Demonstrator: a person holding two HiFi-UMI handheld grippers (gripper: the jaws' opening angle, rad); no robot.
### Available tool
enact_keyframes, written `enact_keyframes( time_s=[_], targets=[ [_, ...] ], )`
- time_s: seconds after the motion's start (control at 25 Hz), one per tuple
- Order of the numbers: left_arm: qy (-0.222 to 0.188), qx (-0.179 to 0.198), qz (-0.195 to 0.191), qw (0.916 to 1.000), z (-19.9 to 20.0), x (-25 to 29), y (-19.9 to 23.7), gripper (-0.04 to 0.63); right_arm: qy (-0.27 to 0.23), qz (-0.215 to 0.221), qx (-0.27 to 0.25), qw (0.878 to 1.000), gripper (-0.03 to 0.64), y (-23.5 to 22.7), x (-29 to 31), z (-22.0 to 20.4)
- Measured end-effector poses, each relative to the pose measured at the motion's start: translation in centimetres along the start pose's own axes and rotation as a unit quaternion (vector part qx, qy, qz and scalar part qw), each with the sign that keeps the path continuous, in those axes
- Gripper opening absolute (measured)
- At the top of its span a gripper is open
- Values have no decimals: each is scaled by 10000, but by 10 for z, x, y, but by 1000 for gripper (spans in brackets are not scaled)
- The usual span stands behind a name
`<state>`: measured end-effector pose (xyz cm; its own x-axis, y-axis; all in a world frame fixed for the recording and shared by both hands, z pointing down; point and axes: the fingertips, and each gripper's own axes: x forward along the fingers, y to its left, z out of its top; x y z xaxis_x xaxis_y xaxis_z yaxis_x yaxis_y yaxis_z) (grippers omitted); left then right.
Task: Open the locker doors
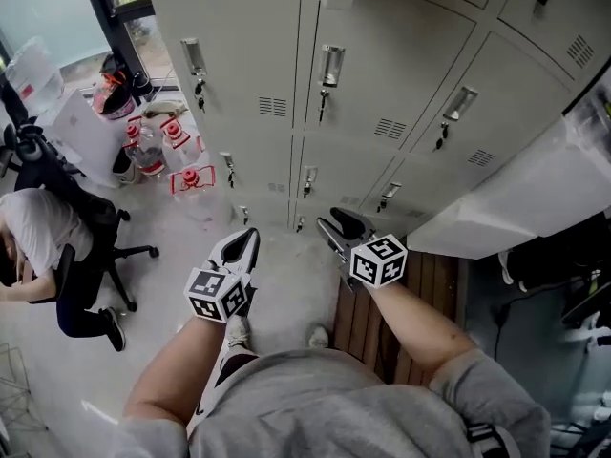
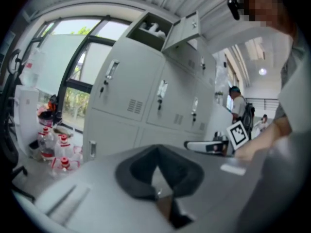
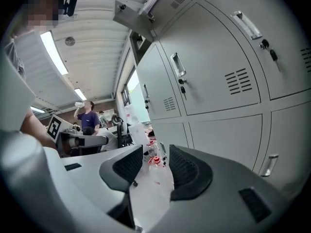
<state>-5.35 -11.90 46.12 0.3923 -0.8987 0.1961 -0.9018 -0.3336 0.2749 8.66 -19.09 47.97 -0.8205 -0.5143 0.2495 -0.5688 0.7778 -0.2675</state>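
Lockers point(image 1: 382, 74) stand straight ahead of both grippers, well apart from them. Doors are upright along their long axis and face the person, handles point(image 1: 331, 65) vertical. Near rows are shut; one top door point(image 2: 182, 29) is swung out. Left gripper point(image 1: 248, 239): jaws meet at the tips, nothing between. Right gripper point(image 1: 339, 223): jaws spread, empty.

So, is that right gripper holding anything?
No, the right gripper has its jaws standing apart with nothing between them.
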Motion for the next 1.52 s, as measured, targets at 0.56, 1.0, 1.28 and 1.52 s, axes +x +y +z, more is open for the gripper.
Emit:
enact_keyframes(
  time_s=[0.56,1.0,1.28,1.52],
  targets=[
    [482,-56,-795,9957,-101,18,179,3,272,-2333,467,9709,166,-79,158,-88],
    [660,-356,-580,9955,-170,55,204,3,259,-3091,480,9495,190,-175,216,-116],
    [928,-368,-729,9923,-204,56,191,3,295,-3002,262,9531,199,-187,237,-116],
    [1048,-273,-840,9906,-213,60,175,3,532,-2466,-270,9673,187,-175,236,-124]
  ],
)
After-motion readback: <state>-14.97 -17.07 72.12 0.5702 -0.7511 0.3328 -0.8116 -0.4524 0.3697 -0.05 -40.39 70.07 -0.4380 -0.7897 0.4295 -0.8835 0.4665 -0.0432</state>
